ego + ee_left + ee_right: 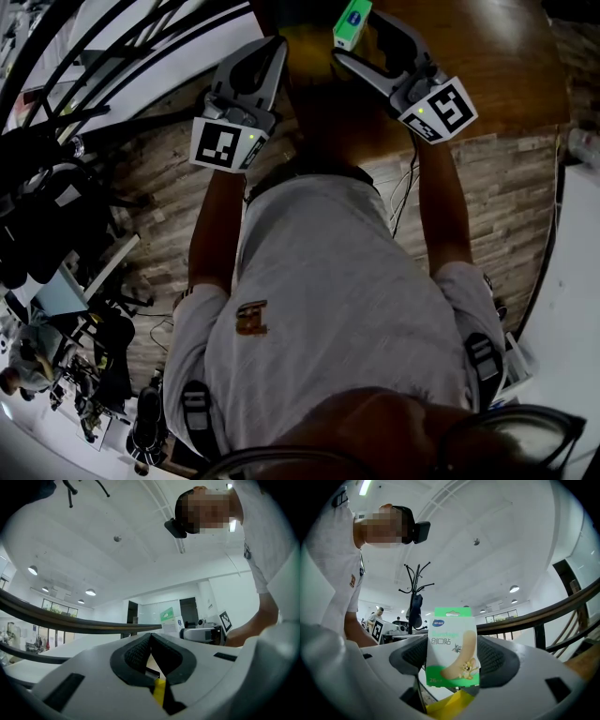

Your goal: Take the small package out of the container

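Observation:
The small package (453, 646) is a white and green bandage box with a cartoon print, standing upright between the jaws of my right gripper (453, 654), which is shut on it. In the head view the package (352, 22) sticks out of the right gripper (354, 45), raised over the table's near edge. My left gripper (277, 49) is held level with it a little to the left. Its pads (140, 651) meet at the tip with nothing between them. No container shows in any view.
A round brown wooden table (497, 66) lies just ahead of both grippers. The person's grey shirt (328, 309) fills the lower head view above a wood-plank floor (506, 197). Cluttered desks (56, 300) stand at the left. A coat rack (415, 597) stands behind.

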Action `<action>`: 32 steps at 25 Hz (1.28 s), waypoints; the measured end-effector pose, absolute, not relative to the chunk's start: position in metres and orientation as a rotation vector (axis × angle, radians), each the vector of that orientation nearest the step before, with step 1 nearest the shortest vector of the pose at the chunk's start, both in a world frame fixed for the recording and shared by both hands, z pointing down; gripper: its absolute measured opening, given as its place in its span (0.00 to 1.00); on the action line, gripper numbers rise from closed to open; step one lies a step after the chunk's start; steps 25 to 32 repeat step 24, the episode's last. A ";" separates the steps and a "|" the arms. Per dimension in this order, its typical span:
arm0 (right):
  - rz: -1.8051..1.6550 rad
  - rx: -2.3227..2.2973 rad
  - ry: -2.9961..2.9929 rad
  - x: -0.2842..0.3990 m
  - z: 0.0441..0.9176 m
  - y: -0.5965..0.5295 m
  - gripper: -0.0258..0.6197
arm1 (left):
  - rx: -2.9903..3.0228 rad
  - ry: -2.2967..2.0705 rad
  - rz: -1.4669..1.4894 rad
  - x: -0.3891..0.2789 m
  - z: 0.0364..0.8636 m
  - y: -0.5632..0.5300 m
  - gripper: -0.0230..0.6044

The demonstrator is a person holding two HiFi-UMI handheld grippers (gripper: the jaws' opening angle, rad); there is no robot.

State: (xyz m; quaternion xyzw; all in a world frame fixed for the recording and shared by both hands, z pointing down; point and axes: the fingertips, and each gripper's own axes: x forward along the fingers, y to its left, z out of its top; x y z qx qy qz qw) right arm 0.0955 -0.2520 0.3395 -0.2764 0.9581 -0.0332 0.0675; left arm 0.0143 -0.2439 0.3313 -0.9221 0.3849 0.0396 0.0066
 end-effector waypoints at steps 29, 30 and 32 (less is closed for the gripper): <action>-0.082 -0.845 2.881 0.102 0.336 -0.222 0.54 | -2.892 1.179 0.145 0.022 0.325 -0.222 0.07; -0.082 -0.845 2.881 0.102 0.336 -0.222 0.54 | -2.892 1.179 0.145 0.022 0.325 -0.222 0.07; -0.082 -0.845 2.881 0.102 0.336 -0.222 0.54 | -2.892 1.179 0.145 0.022 0.325 -0.222 0.07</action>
